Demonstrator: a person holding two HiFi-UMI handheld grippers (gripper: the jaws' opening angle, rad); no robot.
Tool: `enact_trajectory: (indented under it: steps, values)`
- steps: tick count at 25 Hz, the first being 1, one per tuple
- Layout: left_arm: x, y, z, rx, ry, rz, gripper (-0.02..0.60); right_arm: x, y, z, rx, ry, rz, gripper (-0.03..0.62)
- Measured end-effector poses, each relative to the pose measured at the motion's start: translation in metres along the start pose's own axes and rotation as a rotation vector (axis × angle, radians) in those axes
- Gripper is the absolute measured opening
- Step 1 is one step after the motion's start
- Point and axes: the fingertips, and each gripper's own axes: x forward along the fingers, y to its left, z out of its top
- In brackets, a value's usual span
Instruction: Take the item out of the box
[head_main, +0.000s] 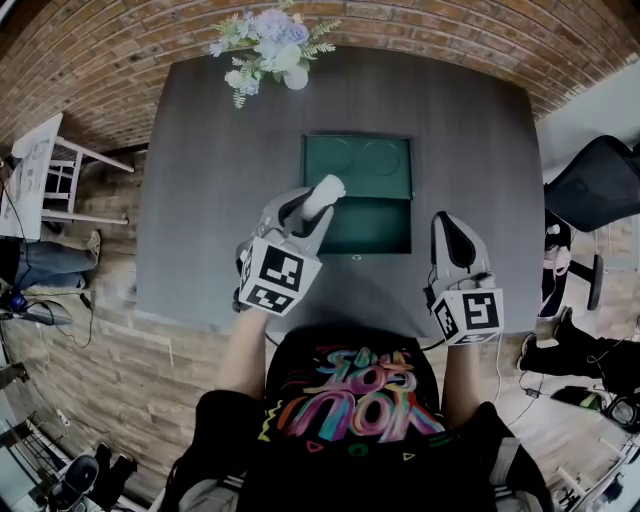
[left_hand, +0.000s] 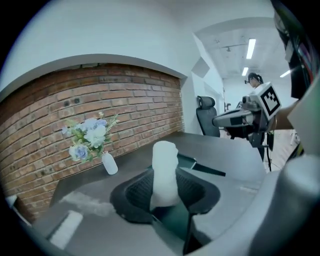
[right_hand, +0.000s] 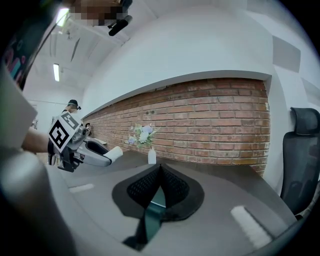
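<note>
- The table (head_main: 200, 180) carries a vase of flowers (head_main: 268, 45) at its far edge.
- The left gripper (head_main: 318, 205) has its jaws clamped on a white roll (head_main: 325, 192), which stands up between the pads in the left gripper view (left_hand: 165, 172).
- The roll hangs over the near left part of the open green box (head_main: 380, 225). It looks lifted clear of the inside, so the taking-out seems mostly done.
- What is left, by my reading, is to carry the roll sideways off the box and set it on the bare table.
- The right gripper (head_main: 450, 225) waits beside the box's right front corner, jaws together with nothing between them (right_hand: 157, 185).
</note>
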Motion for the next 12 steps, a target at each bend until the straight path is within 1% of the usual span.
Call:
enact_trajectory:
  steps: [3,6,12]
  values:
    - [-0.011,0.010,0.012,-0.061,-0.074,0.039,0.137,0.001,0.000,0.001,0.003,-0.003,0.001,0.002]
    - [-0.019,0.016,0.014,-0.127,-0.121,0.068,0.137,0.003,0.000,0.002,0.013,-0.010,0.002,0.002]
    - [-0.030,0.018,0.019,-0.207,-0.207,0.107,0.137,0.004,-0.001,0.002,0.031,-0.017,0.003,0.002]
